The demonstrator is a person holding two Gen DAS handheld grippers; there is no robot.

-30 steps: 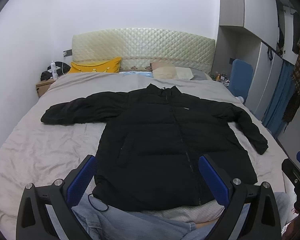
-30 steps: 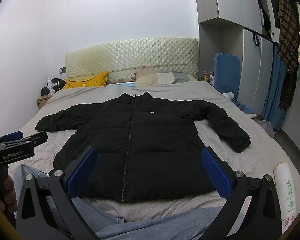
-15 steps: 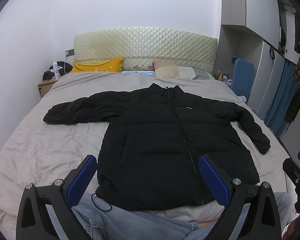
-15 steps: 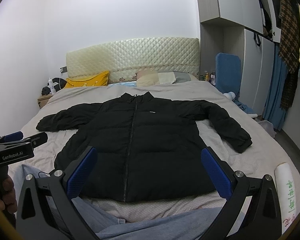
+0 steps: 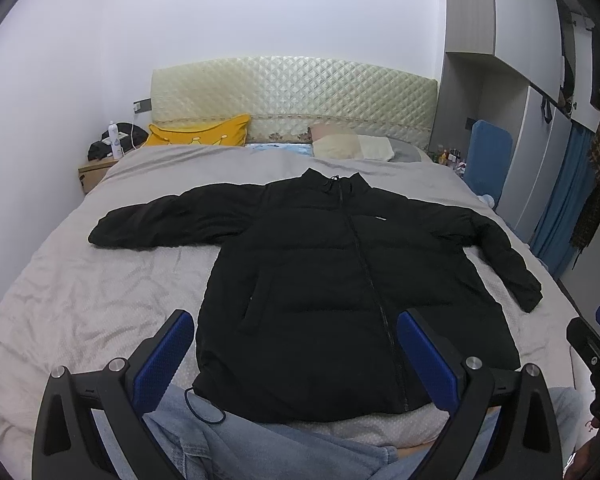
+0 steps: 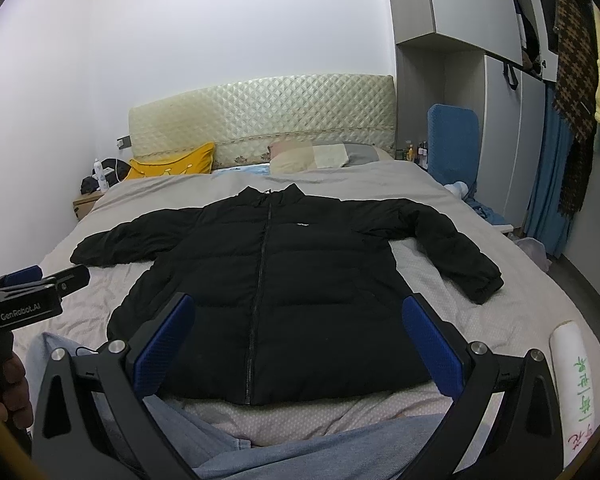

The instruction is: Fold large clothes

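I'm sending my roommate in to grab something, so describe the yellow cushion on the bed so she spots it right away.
Start at the quilted cream headboard at the far end of the bed. Propped against its base on the left side, nearest the wooden nightstand, is the yellow cushion. It is the only bright yellow item there, printed with small pale crown shapes, unlike the beige and grey pillows on the right.

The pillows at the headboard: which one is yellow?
The yellow pillow at the left end, beside the nightstand; the pillows to its right are beige and grey.
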